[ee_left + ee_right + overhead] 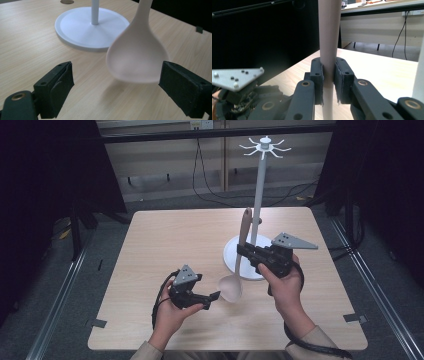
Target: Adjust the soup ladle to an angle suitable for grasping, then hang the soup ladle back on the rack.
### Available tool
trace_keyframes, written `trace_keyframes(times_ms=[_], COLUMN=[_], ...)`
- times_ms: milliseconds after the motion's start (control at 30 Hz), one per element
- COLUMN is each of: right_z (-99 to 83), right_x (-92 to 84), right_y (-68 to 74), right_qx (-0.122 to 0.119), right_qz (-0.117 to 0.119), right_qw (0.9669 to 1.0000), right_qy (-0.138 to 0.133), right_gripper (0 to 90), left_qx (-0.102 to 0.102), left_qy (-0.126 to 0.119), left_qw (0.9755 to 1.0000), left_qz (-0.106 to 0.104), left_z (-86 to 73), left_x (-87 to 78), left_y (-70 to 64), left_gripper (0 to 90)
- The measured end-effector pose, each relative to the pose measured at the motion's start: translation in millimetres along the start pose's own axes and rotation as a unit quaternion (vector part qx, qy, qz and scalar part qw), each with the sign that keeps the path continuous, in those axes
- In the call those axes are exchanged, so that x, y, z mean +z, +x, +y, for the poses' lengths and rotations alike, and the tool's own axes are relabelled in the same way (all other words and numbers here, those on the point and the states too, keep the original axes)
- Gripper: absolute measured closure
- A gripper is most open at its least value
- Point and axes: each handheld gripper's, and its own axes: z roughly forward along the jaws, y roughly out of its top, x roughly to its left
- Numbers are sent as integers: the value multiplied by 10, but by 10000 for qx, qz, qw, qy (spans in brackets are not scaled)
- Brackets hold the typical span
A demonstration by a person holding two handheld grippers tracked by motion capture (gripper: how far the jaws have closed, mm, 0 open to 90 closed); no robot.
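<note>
Above mid-table, near the stand's base [250, 260] | spoon [239, 260] is hanging upright, pale pink, bowl down, clear of the wood | right gripper [243, 251] is clamping its handle | left gripper [216, 296] is standing wide, bowl at its jaws, unpressed | table [165, 245] is lying open leftward | handle top is running out of the right gripper view.

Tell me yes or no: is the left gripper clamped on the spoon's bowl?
No, the left gripper stands open, its jaws apart on either side of the spoon bowl without pressing it.
</note>
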Motion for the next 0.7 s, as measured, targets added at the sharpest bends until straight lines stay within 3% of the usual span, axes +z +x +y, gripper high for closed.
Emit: trace_keyframes(times_ms=[200, 700], right_z=[152, 525], right_x=[-15, -40], right_y=[-46, -121], right_qx=[-122, -224], right_qz=[26, 23], right_qw=[9999, 9997], right_qy=[-41, -107], right_gripper=[787, 786], left_qx=[-44, -52], left_qy=[162, 265], left_qw=[9999, 9996], left_qz=[40, 53], left_z=[-111, -151], left_x=[28, 49], left_y=[46, 69], left_gripper=[106, 99])
